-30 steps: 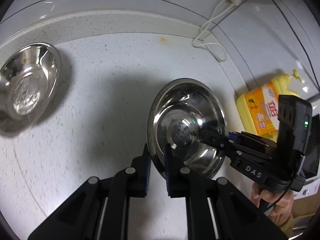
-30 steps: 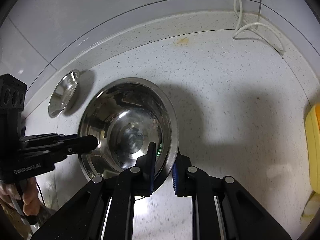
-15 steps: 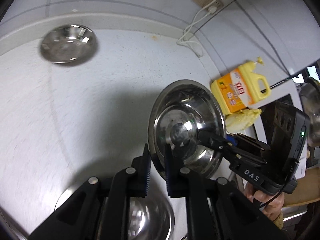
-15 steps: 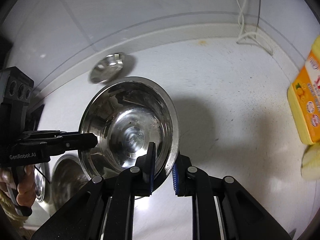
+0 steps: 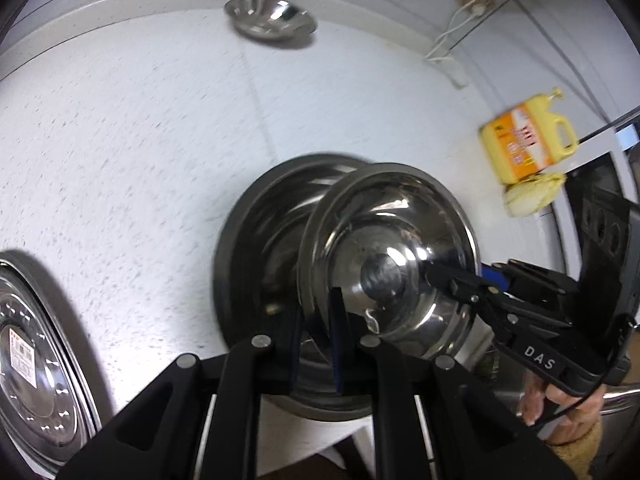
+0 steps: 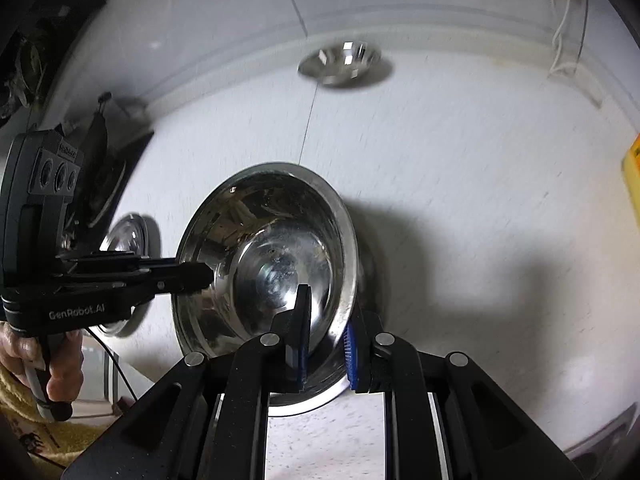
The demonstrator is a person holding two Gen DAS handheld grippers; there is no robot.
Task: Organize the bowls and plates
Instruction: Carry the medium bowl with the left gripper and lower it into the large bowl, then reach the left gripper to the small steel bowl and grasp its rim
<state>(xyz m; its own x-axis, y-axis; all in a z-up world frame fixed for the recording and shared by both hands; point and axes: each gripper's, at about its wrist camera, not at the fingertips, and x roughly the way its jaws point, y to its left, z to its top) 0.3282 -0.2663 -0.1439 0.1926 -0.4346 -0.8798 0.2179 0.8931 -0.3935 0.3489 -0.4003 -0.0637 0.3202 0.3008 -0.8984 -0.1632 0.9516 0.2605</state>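
White speckled stone countertop (image 5: 140, 140) with steel dishes and a detergent jug.

Small shiny steel bowl (image 5: 270, 20) near the back edge; wide steel basin (image 5: 256, 240) by the front edge; patterned steel plate (image 5: 36, 364) at the left end; yellow plastic detergent jug (image 5: 528, 146) toward the right end, lying beside a pale yellow sponge-like lump (image 5: 532, 200).

held bowl (image 5: 392, 256) carried | now over larger bowl (image 5: 260, 240) | plate (image 5: 32, 364) appeared

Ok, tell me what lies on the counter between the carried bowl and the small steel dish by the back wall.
Nothing: in both wrist views only bare speckled countertop runs from the carried bowl to the small dish.
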